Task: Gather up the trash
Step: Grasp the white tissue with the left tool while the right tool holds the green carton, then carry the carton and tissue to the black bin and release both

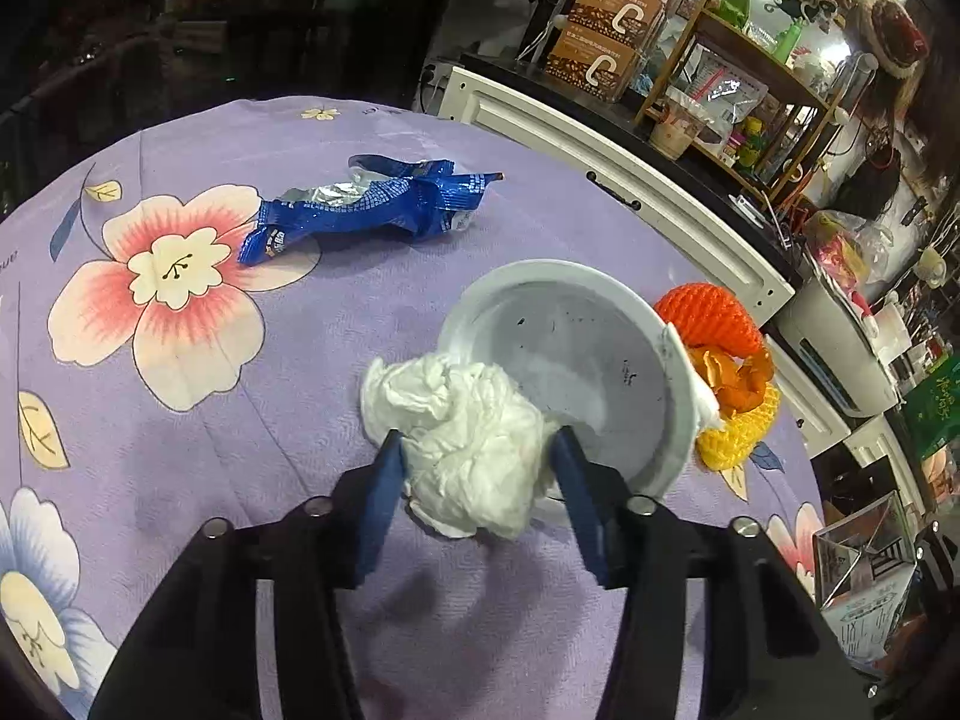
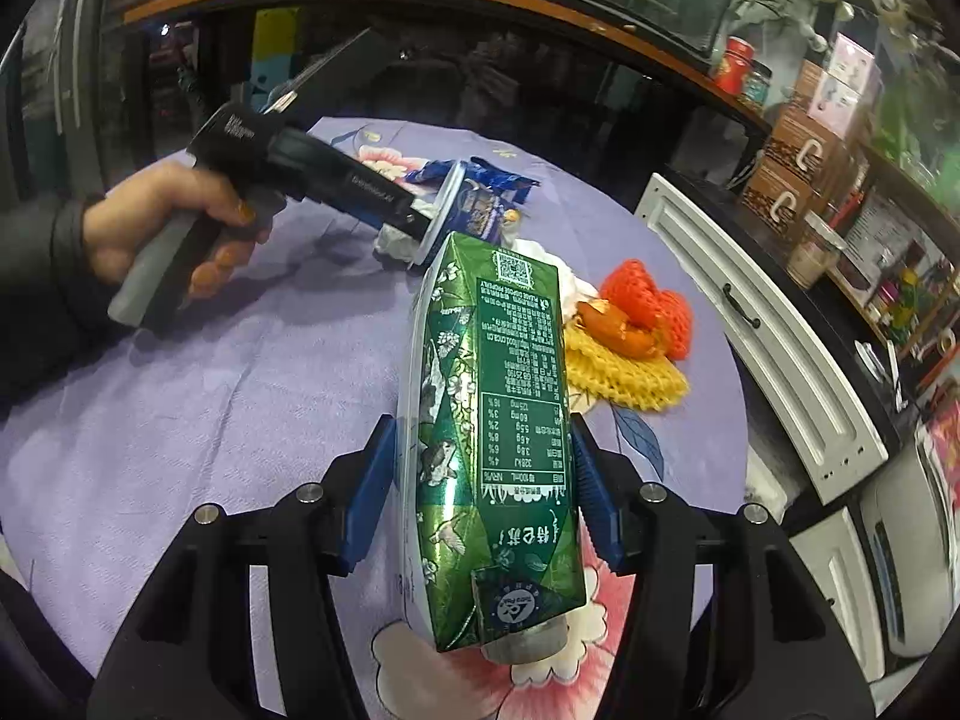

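Note:
My left gripper (image 1: 477, 459) is shut on a crumpled white tissue (image 1: 462, 438) and holds it at the near rim of a white round bin (image 1: 600, 360) that lies tipped on the purple cloth. A blue foil wrapper (image 1: 372, 204) lies farther back on the table. Orange and yellow foam fruit nets with orange peel (image 1: 729, 372) lie right of the bin. My right gripper (image 2: 483, 468) is shut on a green drink carton (image 2: 498, 420), held above the table. In the right wrist view the left gripper (image 2: 414, 222) reaches the bin's rim (image 2: 444, 204).
The table has a purple flowered cloth (image 1: 180, 360). A white cabinet (image 1: 630, 180) stands along the table's right side, with crowded shelves (image 1: 750, 60) behind it. A clear plastic box (image 1: 864, 564) shows at the right near edge.

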A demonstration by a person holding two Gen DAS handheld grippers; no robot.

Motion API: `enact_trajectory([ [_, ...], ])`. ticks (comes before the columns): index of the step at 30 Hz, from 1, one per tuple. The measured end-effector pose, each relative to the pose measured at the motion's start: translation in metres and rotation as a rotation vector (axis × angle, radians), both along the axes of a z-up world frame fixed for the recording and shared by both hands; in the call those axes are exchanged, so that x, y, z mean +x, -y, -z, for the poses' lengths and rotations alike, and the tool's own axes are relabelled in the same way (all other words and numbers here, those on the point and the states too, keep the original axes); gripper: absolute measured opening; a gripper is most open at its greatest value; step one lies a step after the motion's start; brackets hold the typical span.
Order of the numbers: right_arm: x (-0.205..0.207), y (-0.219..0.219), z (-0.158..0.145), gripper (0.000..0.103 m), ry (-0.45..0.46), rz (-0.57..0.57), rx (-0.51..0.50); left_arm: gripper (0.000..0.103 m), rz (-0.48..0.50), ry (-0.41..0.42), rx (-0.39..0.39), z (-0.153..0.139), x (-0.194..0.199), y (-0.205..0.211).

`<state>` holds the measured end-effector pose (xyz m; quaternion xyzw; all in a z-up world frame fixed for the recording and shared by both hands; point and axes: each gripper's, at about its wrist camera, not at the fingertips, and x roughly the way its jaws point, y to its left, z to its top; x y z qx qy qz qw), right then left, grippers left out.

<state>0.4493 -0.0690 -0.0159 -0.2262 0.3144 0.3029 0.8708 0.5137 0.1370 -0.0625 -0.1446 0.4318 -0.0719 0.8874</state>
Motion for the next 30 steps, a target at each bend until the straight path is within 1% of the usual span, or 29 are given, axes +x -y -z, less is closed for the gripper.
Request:
enact_trajectory([
  [3, -0.003, 0.008, -0.002, 0.056, 0.005, 0.029, 0.043, 0.035, -0.009, 0.034, 0.057, -0.007, -0.01, 0.002],
  [5, -0.005, 0.013, -0.003, 0.056, 0.002, 0.053, 0.085, 0.034, -0.016, 0.05, 0.07, -0.011, -0.015, 0.003],
  [8, -0.009, 0.02, -0.002, 0.056, -0.003, 0.087, 0.14, 0.033, -0.025, 0.068, 0.045, -0.016, -0.029, -0.002],
  [12, -0.018, 0.029, -0.001, 0.056, 0.005, 0.12, 0.191, 0.033, -0.057, 0.1, 0.039, -0.024, -0.054, -0.006],
  [13, -0.02, 0.031, 0.0, 0.056, 0.001, 0.124, 0.202, 0.033, -0.06, 0.112, 0.034, -0.027, -0.065, -0.007],
  [19, -0.041, 0.049, 0.006, 0.056, 0.01, 0.171, 0.241, 0.033, -0.045, 0.177, 0.064, -0.042, -0.117, 0.016],
  [22, -0.052, 0.065, 0.007, 0.056, 0.023, 0.207, 0.263, 0.033, -0.002, 0.18, 0.048, -0.044, -0.136, 0.036],
  [26, -0.067, 0.093, 0.007, 0.056, 0.031, 0.258, 0.278, 0.033, 0.069, 0.222, 0.068, -0.051, -0.156, 0.07],
  [28, -0.072, 0.111, 0.008, 0.056, 0.046, 0.302, 0.276, 0.033, 0.114, 0.24, 0.047, -0.057, -0.163, 0.091],
  [30, -0.074, 0.132, 0.012, 0.056, 0.037, 0.35, 0.288, 0.033, 0.153, 0.255, 0.033, -0.06, -0.166, 0.11],
])
